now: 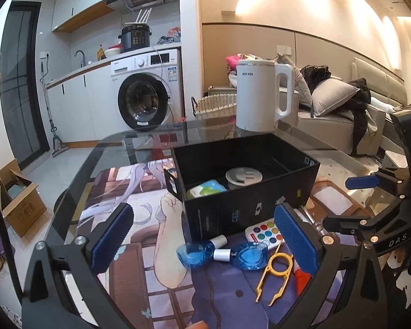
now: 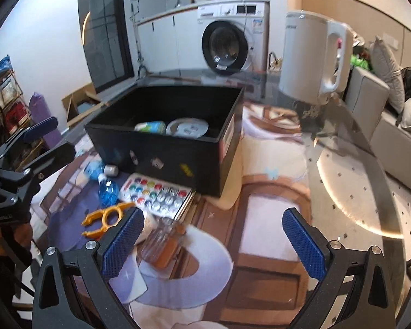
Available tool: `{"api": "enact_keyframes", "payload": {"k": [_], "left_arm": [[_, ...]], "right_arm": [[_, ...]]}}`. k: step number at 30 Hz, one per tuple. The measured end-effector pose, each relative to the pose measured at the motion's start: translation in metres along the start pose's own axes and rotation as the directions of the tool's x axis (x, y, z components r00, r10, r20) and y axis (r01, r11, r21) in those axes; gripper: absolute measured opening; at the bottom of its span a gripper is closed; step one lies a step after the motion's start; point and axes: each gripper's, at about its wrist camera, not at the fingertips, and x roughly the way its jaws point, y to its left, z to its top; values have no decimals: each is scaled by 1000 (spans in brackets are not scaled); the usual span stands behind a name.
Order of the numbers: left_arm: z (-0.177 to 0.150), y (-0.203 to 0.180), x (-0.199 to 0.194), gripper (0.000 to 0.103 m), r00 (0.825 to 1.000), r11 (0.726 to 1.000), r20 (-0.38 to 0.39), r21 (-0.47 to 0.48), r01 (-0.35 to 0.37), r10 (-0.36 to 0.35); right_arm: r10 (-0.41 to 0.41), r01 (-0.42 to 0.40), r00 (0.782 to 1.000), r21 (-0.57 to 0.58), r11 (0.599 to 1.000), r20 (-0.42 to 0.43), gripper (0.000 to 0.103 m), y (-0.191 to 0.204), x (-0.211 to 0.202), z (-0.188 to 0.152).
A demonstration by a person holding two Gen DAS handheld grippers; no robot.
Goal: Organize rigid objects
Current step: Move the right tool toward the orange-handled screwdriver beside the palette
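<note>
A storage box [image 1: 246,189] is set on the tabletop [image 1: 139,142], with a kettle [image 1: 263,96] placed behind it. Inside the box, a round tin [image 1: 243,176] is seen beside a small packet [image 1: 207,188]. In front of the box, a paint palette [image 2: 156,192], two bottles [image 1: 222,252] and a plastic tool [image 1: 276,274] are laid close together. A glass jar [image 2: 161,244] is laid nearest the right gripper [image 2: 211,241].

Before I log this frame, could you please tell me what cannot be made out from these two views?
- Red object, left wrist view: mostly hidden behind the left gripper finger.
- Clear glass jar with brown cap, right wrist view: blurred, partly behind the right gripper finger.
- Far compartments of the black storage box: contents hidden by its walls.
- Kettle label: too small.
</note>
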Motion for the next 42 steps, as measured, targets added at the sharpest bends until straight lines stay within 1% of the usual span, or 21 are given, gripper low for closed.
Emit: {"api": "enact_keyframes", "payload": {"k": [4, 7, 9, 11, 13, 18, 21, 23, 28, 30, 32, 34, 36, 39, 40, 42], "left_arm": [[-3, 0, 5, 103, 1000, 1000, -19, 1, 0, 0], [-6, 0, 7, 103, 1000, 1000, -28, 3, 0, 0], [-7, 0, 10, 103, 999, 1000, -49, 8, 2, -2], [-9, 0, 13, 103, 997, 1000, -80, 14, 17, -15], [-11, -1, 15, 103, 996, 1000, -92, 22, 20, -18], [-13, 0, 18, 103, 994, 1000, -112, 24, 15, -12], [-13, 0, 20, 103, 992, 1000, -122, 23, 14, -12], [-14, 0, 21, 103, 992, 1000, -126, 24, 15, -12], [-14, -1, 21, 103, 991, 999, -130, 29, 18, -14], [-14, 0, 21, 103, 991, 1000, -132, 26, 18, -15], [-14, 0, 22, 103, 991, 1000, -134, 21, 20, -17], [-14, 1, 22, 103, 991, 1000, -136, 19, 20, -18], [-14, 1, 22, 103, 991, 1000, -135, 18, 22, -19], [-15, 2, 22, 103, 991, 1000, -136, 17, 22, -20], [-15, 2, 23, 103, 990, 1000, -137, 17, 24, -21], [-15, 2, 23, 103, 990, 1000, -136, 18, 23, -20]], "right_arm": [[31, -31, 999, 15, 999, -18, 103, 0, 2, -3], [23, -22, 999, 22, 1000, -32, 103, 1, 6, -6], [36, -35, 998, 23, 999, -52, 103, 1, 10, -7], [22, -22, 997, -3, 1000, -74, 103, 3, 14, -9], [9, -10, 997, -14, 1000, -82, 103, 1, 14, -10], [-3, 0, 995, -27, 1000, -99, 103, -11, 10, -11], [-8, 6, 994, -15, 1000, -111, 103, -19, 10, -11], [-23, 23, 994, -6, 1000, -109, 103, -25, 11, -11], [-66, 72, 993, 59, 996, -94, 103, -39, 12, -10], [-91, 96, 992, 62, 993, -82, 103, -40, 11, -9], [-142, 146, 988, 72, 987, -64, 103, -43, 10, -8], [-159, 164, 985, 92, 982, -59, 103, -46, 11, -7], [-141, 146, 988, 102, 984, -58, 103, -49, 10, -6], [-80, 83, 996, 87, 993, -43, 103, -44, 9, -3], [-59, 63, 997, 78, 995, -45, 103, -40, 9, -4], [-44, 47, 997, 53, 997, -61, 103, -33, 15, -5]]}}
